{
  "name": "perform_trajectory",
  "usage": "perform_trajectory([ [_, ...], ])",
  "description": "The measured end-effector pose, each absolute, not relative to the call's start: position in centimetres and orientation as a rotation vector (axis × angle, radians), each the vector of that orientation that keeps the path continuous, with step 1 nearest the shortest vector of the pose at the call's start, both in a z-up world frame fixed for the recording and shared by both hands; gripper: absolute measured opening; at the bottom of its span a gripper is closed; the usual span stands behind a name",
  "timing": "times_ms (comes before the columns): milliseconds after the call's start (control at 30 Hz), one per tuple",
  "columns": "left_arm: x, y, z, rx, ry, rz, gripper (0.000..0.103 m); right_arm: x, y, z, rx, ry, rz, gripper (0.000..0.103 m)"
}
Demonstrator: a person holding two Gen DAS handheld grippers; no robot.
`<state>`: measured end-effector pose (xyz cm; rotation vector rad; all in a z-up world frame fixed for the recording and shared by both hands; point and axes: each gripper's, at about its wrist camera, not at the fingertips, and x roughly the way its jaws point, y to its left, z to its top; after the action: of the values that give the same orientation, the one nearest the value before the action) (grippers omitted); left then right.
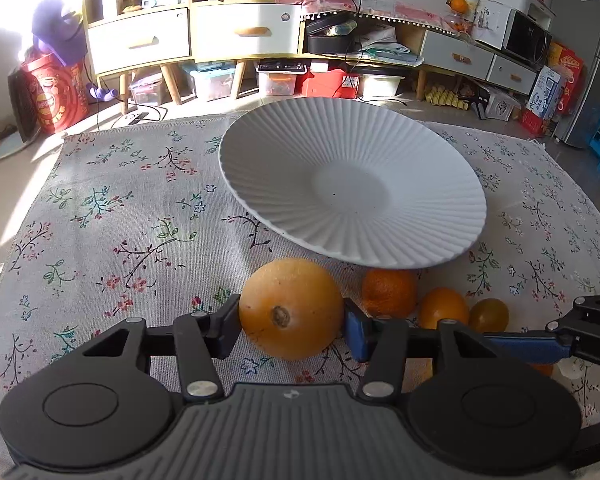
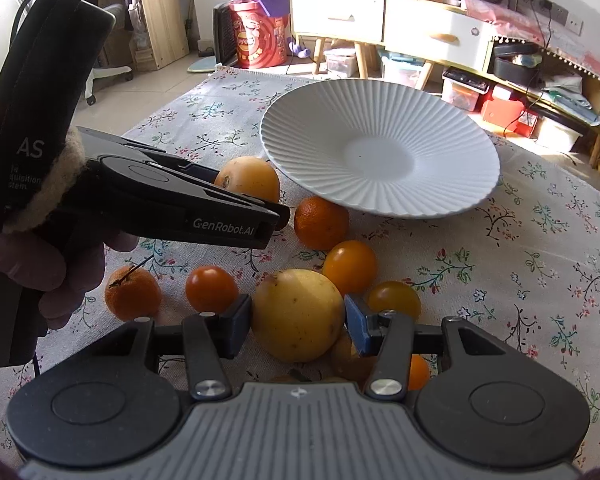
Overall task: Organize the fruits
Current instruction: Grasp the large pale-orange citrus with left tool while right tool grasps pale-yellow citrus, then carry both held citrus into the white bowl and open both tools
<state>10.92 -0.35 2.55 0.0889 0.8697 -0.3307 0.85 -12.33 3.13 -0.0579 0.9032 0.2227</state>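
My left gripper [image 1: 292, 320] is shut on a large orange [image 1: 291, 307] just in front of the white ribbed plate [image 1: 380, 236]; that orange also shows in the right wrist view [image 2: 249, 178]. My right gripper [image 2: 298, 320] is shut on a large yellow fruit [image 2: 298, 314]. The plate [image 2: 440, 200] holds nothing. Loose fruit lies between the grippers: a mandarin [image 2: 321, 222], a yellow-orange tomato [image 2: 350, 266], a darker one [image 2: 394, 300], a red-orange tomato [image 2: 211, 288] and a stemmed mandarin [image 2: 133, 292]. More fruit lies hidden under my right gripper.
The table has a floral cloth [image 1: 120, 220]. The left gripper's body and the hand on it [image 2: 60, 208] fill the left of the right wrist view. Cabinets, storage boxes and a red bucket [image 1: 56, 96] stand beyond the table's far edge.
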Motion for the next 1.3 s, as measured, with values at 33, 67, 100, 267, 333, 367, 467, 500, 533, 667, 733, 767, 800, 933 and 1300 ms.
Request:
perform_trajectory([
  [33,10.9,-0.3,2.6,0.087,0.877,-0.324,0.045,0.8,-12.4,3.2,-0.044,0.905,0.221,0.046],
  [67,10.9,-0.2,2.7,0.083,0.884,-0.317,0.045,0.8,-12.5,3.3,-0.031,0.907,0.218,0.046],
  [100,10.9,-0.1,2.8,0.079,0.889,-0.313,0.045,0.8,-12.6,3.4,-0.018,0.909,0.215,0.046],
  [267,10.5,0.1,3.4,0.069,0.916,-0.302,0.045,0.8,-12.9,4.0,0.024,0.906,0.215,0.046],
  [333,10.3,0.3,3.7,0.068,0.919,-0.302,0.045,0.9,-13.1,4.3,0.026,0.900,0.215,0.046],
  [367,10.2,0.3,3.9,0.067,0.919,-0.301,0.045,0.9,-13.1,4.5,0.026,0.897,0.214,0.046],
  [467,10.1,0.4,4.4,0.063,0.911,-0.302,0.045,1.0,-13.3,4.9,0.039,0.889,0.209,0.046],
  [500,10.1,0.5,4.7,0.060,0.905,-0.303,0.045,0.9,-13.4,5.0,0.042,0.887,0.207,0.046],
  [533,10.0,0.5,4.9,0.057,0.894,-0.306,0.045,1.0,-13.5,5.1,0.047,0.883,0.204,0.046],
  [667,9.7,0.7,5.7,0.046,0.856,-0.315,0.045,1.1,-14.1,5.6,0.072,0.864,0.192,0.046],
  [733,9.7,0.7,6.0,0.040,0.845,-0.316,0.045,1.1,-14.5,5.8,0.087,0.855,0.180,0.046],
  [767,9.7,0.6,6.2,0.038,0.840,-0.319,0.045,1.2,-14.7,5.9,0.091,0.850,0.175,0.046],
  [800,9.7,0.6,6.3,0.039,0.835,-0.321,0.045,1.2,-14.9,6.0,0.097,0.845,0.167,0.046],
  [933,10.1,0.3,6.8,0.061,0.802,-0.330,0.045,1.8,-16.4,6.8,0.141,0.820,0.117,0.046],
  [1300,14.0,-1.8,5.9,0.088,0.775,-0.363,0.045,6.5,-19.7,7.3,0.231,0.758,0.017,0.046],
])
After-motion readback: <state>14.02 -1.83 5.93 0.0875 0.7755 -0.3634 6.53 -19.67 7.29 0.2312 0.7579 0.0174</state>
